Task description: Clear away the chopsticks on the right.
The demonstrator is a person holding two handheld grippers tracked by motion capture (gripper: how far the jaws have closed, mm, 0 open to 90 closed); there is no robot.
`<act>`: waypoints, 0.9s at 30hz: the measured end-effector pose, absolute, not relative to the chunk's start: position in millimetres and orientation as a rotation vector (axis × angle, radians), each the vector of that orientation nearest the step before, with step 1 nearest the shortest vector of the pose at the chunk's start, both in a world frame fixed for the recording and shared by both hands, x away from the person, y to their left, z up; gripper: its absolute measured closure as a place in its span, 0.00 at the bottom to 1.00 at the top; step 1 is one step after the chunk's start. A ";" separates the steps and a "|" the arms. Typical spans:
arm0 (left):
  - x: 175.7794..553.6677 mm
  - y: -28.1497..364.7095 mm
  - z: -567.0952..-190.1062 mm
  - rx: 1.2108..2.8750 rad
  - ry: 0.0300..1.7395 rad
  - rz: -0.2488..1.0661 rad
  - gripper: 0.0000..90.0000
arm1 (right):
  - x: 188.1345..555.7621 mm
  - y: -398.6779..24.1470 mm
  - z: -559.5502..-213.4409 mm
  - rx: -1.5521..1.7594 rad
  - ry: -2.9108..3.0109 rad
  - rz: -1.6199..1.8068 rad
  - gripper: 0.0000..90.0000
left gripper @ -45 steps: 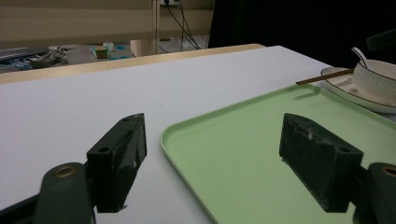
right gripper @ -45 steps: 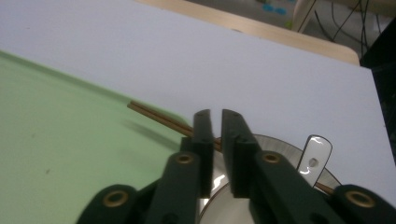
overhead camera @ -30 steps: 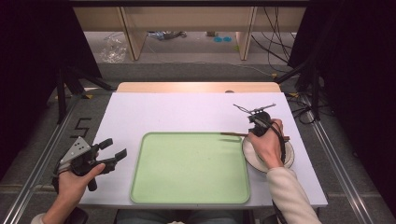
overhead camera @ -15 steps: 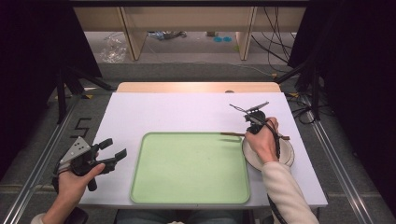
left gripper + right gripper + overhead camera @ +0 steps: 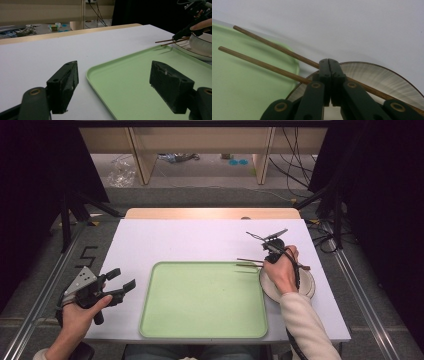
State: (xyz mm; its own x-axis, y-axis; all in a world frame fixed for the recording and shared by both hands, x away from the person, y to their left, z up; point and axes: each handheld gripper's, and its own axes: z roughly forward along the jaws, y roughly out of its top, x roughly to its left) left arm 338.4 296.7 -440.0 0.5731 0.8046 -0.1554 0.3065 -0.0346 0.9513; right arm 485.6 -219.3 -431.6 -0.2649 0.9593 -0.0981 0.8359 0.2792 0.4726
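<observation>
A pair of brown wooden chopsticks sticks out leftward over the right edge of the light green tray. My right gripper is shut on them above a white plate with a dark rim. From the left gripper view the chopsticks hang just above the plate rim, in the right gripper. My left gripper stands open and empty at the tray's left edge, low over the white table top.
The white table sheet has a wooden strip along its far edge. Metal rails run down both sides of the table. Cables and wooden table legs lie on the floor beyond. A white bowl sits on the plate.
My right hand has edged slightly toward the far side with the chopsticks still in its jaws. The left hand has stayed where it was.
</observation>
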 end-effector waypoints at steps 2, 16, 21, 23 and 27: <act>338.3 296.8 -439.8 1.608 0.954 0.521 0.26 | 485.6 -217.0 -432.3 1.666 2.176 0.464 1.00; 338.3 297.5 -439.7 1.607 0.958 0.522 0.26 | 493.0 -182.4 -412.7 0.544 2.578 0.203 0.69; 338.9 298.0 -440.2 1.600 0.956 0.523 0.26 | 501.6 -172.8 -420.0 0.414 2.632 0.093 0.72; 338.9 298.2 -440.1 1.602 0.957 0.523 0.26 | 502.8 -169.2 -424.3 0.398 2.659 0.047 0.73; 338.8 298.3 -439.9 1.602 0.958 0.524 0.26 | 504.4 -168.1 -426.2 0.380 2.673 0.035 0.74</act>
